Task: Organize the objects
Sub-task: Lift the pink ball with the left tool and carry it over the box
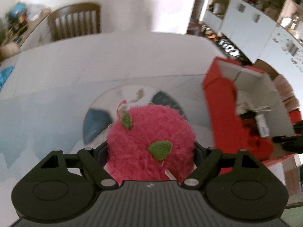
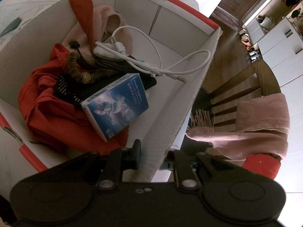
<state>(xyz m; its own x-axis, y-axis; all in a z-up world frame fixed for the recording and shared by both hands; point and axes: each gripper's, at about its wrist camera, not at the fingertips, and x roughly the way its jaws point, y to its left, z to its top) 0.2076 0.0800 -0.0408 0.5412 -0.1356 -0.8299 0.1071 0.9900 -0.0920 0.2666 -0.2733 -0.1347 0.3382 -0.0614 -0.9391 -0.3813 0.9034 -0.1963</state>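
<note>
My left gripper [image 1: 150,151] is shut on a fuzzy pink plush ball [image 1: 149,141] with green felt leaves and holds it above the white table [image 1: 94,66]. The red and white cardboard box [image 1: 217,102] stands to its right. In the right wrist view my right gripper [image 2: 151,160] is shut on the near wall of that box [image 2: 181,109], one finger inside and one outside. Inside the box lie a red cloth [image 2: 49,106], a blue carton [image 2: 117,104], a white cable [image 2: 155,56], a pink cloth [image 2: 113,26] and a black pouch with a braided cord [image 2: 83,73].
A wooden chair [image 1: 75,20] stands behind the table. A round plate with dark blue patches [image 1: 98,117] lies under the plush ball. A second chair [image 2: 246,87] with a pink scarf [image 2: 261,121] stands beside the box. White cabinets [image 2: 280,43] line the far side.
</note>
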